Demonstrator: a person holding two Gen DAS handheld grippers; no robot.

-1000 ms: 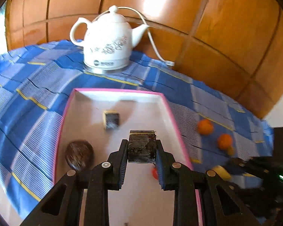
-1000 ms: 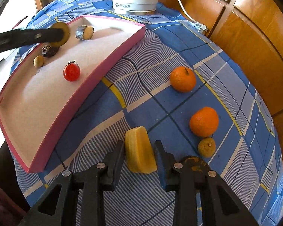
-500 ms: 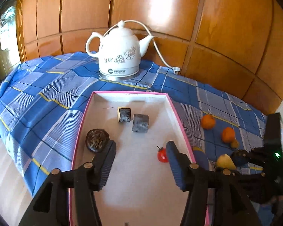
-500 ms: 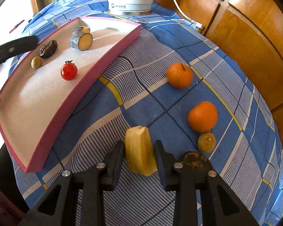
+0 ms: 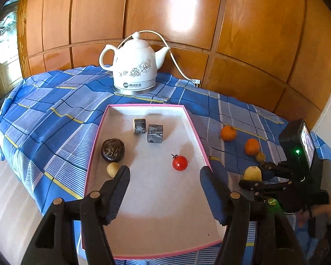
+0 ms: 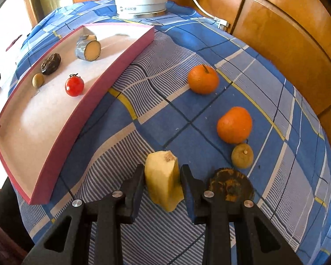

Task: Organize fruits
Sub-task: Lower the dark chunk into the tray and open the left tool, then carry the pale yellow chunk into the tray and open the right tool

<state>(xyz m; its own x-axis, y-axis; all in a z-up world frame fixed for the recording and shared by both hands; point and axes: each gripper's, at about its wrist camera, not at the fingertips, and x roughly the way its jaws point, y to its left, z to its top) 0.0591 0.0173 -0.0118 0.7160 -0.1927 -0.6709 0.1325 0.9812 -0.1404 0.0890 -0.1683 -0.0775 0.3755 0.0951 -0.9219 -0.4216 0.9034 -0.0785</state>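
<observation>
A pink-rimmed tray holds two dark cut pieces, a dark round fruit, a small tan fruit and a cherry tomato. My left gripper is open and empty above the tray's near half. My right gripper is shut on a pale yellow fruit piece and holds it over the cloth right of the tray. Two oranges and a small brown-green fruit lie on the cloth.
A white electric kettle with a cord stands behind the tray on the blue checked tablecloth. A dark round disc lies by my right gripper's right finger. Wood panelling rises behind the table.
My left gripper released the dark cut piece into the tray, opened wide and pulled back. My right gripper lifted the yellow piece slightly while keeping hold.
</observation>
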